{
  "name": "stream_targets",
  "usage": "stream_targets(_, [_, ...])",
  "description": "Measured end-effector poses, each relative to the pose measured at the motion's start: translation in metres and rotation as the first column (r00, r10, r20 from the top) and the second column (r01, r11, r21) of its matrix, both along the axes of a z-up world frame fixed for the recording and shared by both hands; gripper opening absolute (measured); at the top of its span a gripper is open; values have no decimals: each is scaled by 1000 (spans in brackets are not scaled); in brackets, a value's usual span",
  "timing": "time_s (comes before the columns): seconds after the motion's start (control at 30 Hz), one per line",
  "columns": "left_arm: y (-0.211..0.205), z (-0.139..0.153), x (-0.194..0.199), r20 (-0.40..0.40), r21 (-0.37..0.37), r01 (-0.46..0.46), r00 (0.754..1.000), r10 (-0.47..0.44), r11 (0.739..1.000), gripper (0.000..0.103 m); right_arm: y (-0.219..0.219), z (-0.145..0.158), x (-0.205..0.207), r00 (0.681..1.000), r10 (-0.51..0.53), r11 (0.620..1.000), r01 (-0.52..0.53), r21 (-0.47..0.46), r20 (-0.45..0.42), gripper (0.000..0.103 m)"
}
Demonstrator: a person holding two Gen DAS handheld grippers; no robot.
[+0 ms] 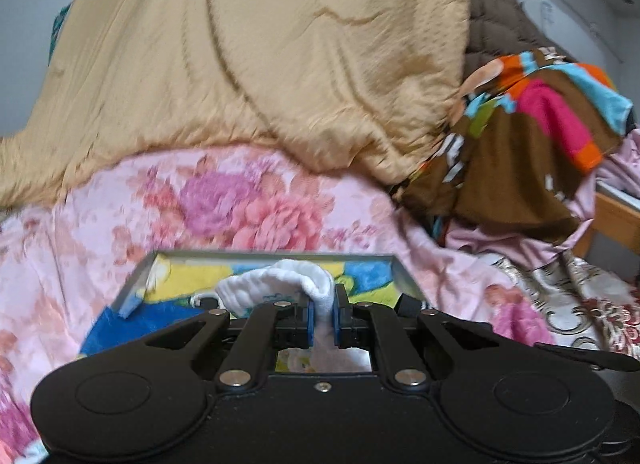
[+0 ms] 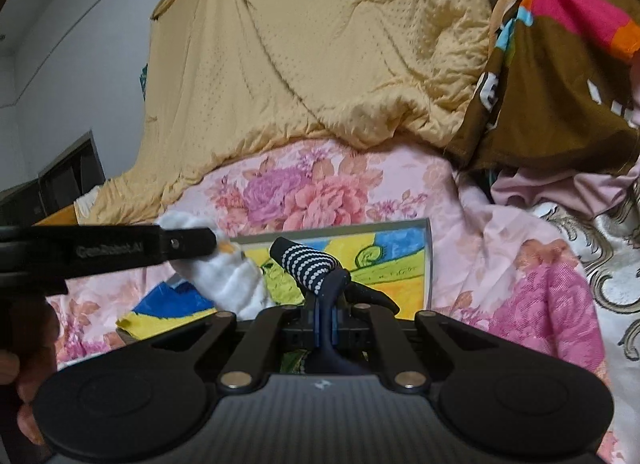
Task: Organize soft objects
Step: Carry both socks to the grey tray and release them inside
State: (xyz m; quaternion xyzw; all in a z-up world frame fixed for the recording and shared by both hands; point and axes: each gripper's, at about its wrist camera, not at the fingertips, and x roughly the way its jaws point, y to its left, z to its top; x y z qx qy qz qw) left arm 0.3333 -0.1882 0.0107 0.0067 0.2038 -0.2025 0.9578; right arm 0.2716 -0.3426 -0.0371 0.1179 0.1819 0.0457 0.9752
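my left tool (image 1: 323, 318) pinches the white sock (image 1: 280, 284), my right tool (image 2: 327, 320) the navy sock (image 2: 308, 264); both hang just above the tray (image 2: 428, 260) ahead, white one leftward.

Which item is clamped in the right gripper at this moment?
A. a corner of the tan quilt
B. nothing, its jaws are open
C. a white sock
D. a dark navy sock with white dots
D. In the right wrist view the right gripper is shut on the navy dotted sock, held above the tray; the white sock is in the left gripper.
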Motion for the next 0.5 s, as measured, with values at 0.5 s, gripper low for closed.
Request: stream_targets(0.5, [14, -37, 13, -191, 56, -56, 979, 66, 997, 19, 5, -15, 14, 990, 15, 999, -20, -40, -138, 44])
